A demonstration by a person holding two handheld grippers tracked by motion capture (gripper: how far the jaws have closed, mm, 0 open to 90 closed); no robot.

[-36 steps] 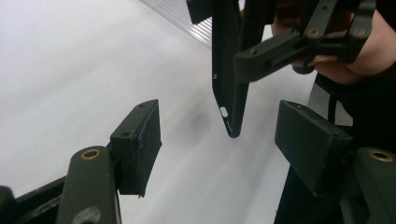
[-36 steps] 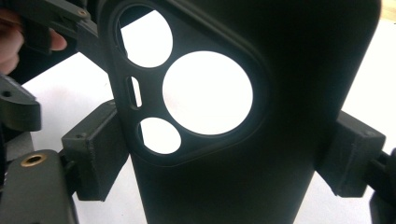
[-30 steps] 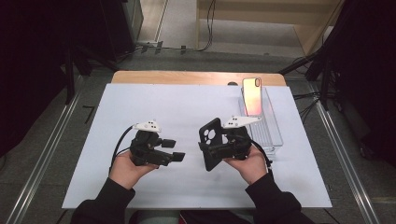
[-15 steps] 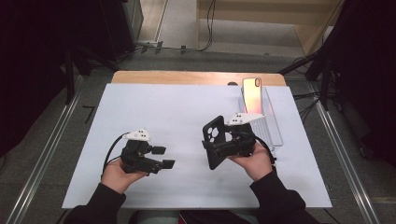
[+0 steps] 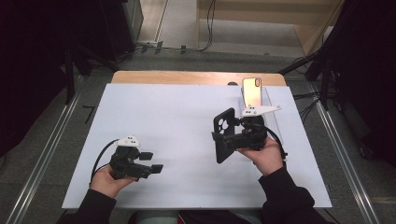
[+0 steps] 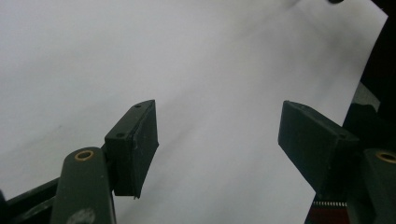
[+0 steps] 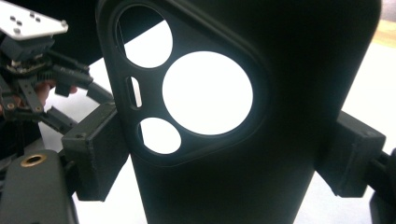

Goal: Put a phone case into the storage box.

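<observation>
Holding up a black case [image 5: 224, 134] in the right gripper [image 5: 227, 138], just in front of the clear stand [image 5: 274, 122], likely to get it ready for the phone [image 5: 252, 92]. Phone leaning upright at the back of that stand, well apart from the case, likely waiting to be fitted. Squeezing the case by its two side edges, one pad [image 7: 95, 149] on each, with the camera holes at the top. Keeping the case off the white mat [image 5: 163, 116]. Resting the left gripper [image 5: 158, 162] far to the left of the stand, low over the mat. Spreading its fingers [image 6: 135, 144] wide, loose, gripping nothing, touching nothing, maybe staying free to help.
</observation>
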